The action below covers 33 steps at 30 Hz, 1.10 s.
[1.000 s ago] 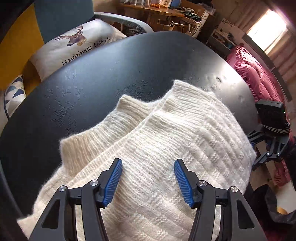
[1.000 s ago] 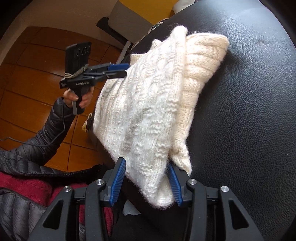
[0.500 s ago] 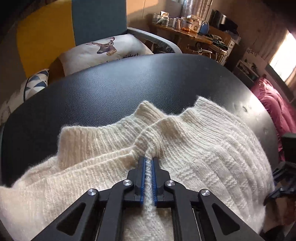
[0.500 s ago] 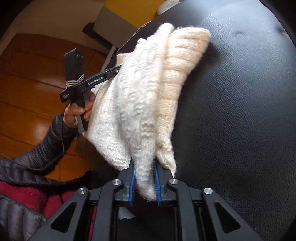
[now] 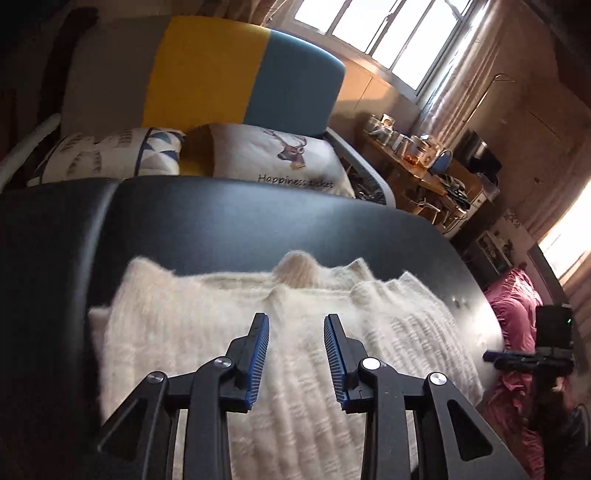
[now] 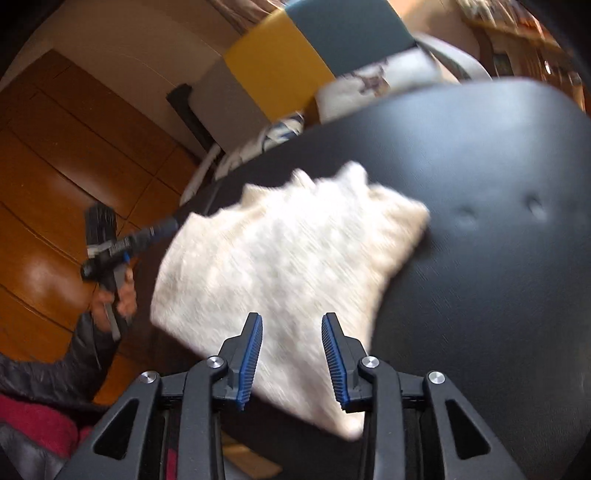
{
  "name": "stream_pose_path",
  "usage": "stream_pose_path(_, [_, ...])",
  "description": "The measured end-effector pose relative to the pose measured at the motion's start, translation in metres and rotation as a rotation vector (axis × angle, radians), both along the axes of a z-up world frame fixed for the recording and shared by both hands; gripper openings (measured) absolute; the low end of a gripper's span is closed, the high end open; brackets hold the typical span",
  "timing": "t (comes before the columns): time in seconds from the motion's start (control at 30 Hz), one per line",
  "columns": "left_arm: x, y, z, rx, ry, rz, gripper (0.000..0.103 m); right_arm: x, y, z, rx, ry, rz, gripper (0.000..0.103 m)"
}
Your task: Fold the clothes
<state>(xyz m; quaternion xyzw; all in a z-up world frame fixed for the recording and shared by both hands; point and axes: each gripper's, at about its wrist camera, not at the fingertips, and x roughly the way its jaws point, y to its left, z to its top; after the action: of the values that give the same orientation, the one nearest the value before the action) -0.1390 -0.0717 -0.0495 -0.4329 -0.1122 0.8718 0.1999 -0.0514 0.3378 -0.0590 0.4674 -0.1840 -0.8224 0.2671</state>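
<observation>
- Sunlit windows [image 5: 376, 33] glow over a yellow-and-blue sofa back [image 5: 240, 74], with a deer-print cushion [image 5: 273, 158] just behind the black padded table [image 5: 229, 221].
- Far left in the right wrist view, wood flooring [image 6: 55, 177] shines.
- Left gripper [image 5: 296, 354] hangs over the cream knit sweater [image 5: 295, 332], jaws apart, gripping nothing.
- Sweater lies in a doubled, compact bundle on the table, its ribbed edges pointing toward the sofa and its near edge over the table's rim.
- My call: a fold has been laid and both tools are clear of the cloth. Whether another fold is due, I can't tell.
- Right gripper [image 6: 291, 354] hovers too, jaws spread, empty, above the sweater's near corner.
- Far right, a cluttered wooden desk [image 5: 424, 166] and pink bedding [image 5: 513, 302] fill the room.
</observation>
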Motion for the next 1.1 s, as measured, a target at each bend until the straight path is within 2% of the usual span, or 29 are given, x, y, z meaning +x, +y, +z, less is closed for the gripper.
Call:
stream_pose_path(0.07, [0.008,-0.007,-0.020,-0.038,-0.035,0.031,0.032,-0.015,-0.032,0.007,0.060,0.051,0.004,0.034])
stream_pose_path(0.13, [0.015,-0.015,-0.038,-0.074,-0.055,0.071,0.032,-0.027,-0.052,0.004,0.115,0.064,0.008,0.034])
stream_pose_path(0.27, [0.028,-0.034,-0.052,-0.003,-0.058,0.113,0.032,-0.049,-0.072,-0.021,0.416,0.007,-0.046,0.033])
stream_pose_path(0.3, [0.029,-0.039,-0.055,0.014,-0.063,0.121,0.028,-0.056,-0.070,-0.035,0.473,-0.023,-0.069,0.032])
stream_pose_path(0.33, [0.029,-0.045,-0.058,0.038,-0.070,0.134,0.025,-0.059,-0.066,-0.044,0.464,-0.031,-0.086,0.032])
stream_pose_path(0.37, [0.029,-0.052,-0.061,0.071,-0.081,0.151,0.018,-0.058,-0.057,-0.046,0.413,-0.030,-0.109,0.032])
stream_pose_path(0.43, [0.029,-0.065,-0.064,0.157,-0.110,0.172,0.013,-0.056,-0.041,-0.050,0.327,-0.028,-0.150,0.029])
stream_pose_path(0.53, [0.032,-0.082,-0.059,0.256,-0.130,0.198,0.013,-0.055,-0.044,-0.049,0.363,-0.016,-0.150,0.029])
stream_pose_path(0.57, [0.034,-0.087,-0.054,0.276,-0.130,0.205,0.015,-0.054,-0.045,-0.048,0.375,-0.012,-0.148,0.030])
stream_pose_path(0.63, [0.042,-0.106,-0.043,0.326,-0.112,0.240,0.029,-0.055,-0.044,-0.046,0.367,-0.019,-0.153,0.031])
stream_pose_path(0.67, [0.047,-0.117,-0.036,0.351,-0.100,0.261,0.040,-0.055,-0.043,-0.044,0.361,-0.025,-0.158,0.031])
stream_pose_path(0.7, [0.051,-0.126,-0.030,0.347,-0.083,0.276,0.043,-0.054,-0.044,-0.039,0.363,-0.025,-0.165,0.031])
stream_pose_path(0.77, [0.057,-0.137,-0.015,0.291,-0.042,0.284,0.043,-0.052,-0.053,-0.025,0.392,0.013,-0.172,0.032])
stream_pose_path(0.83, [0.055,-0.128,-0.002,0.213,0.006,0.228,0.043,-0.051,-0.071,-0.008,0.394,0.066,-0.137,0.033])
stream_pose_path(0.87, [0.053,-0.122,0.006,0.166,0.031,0.197,0.043,-0.055,-0.079,-0.007,0.387,0.063,-0.116,0.033])
stream_pose_path(0.97, [0.034,-0.075,0.018,-0.026,0.082,0.037,0.045,-0.067,-0.101,-0.004,0.367,0.054,-0.053,0.034])
stream_pose_path(1.1, [-0.003,-0.016,0.006,-0.268,0.079,-0.154,0.045,-0.077,-0.127,-0.004,0.362,0.038,0.012,0.034])
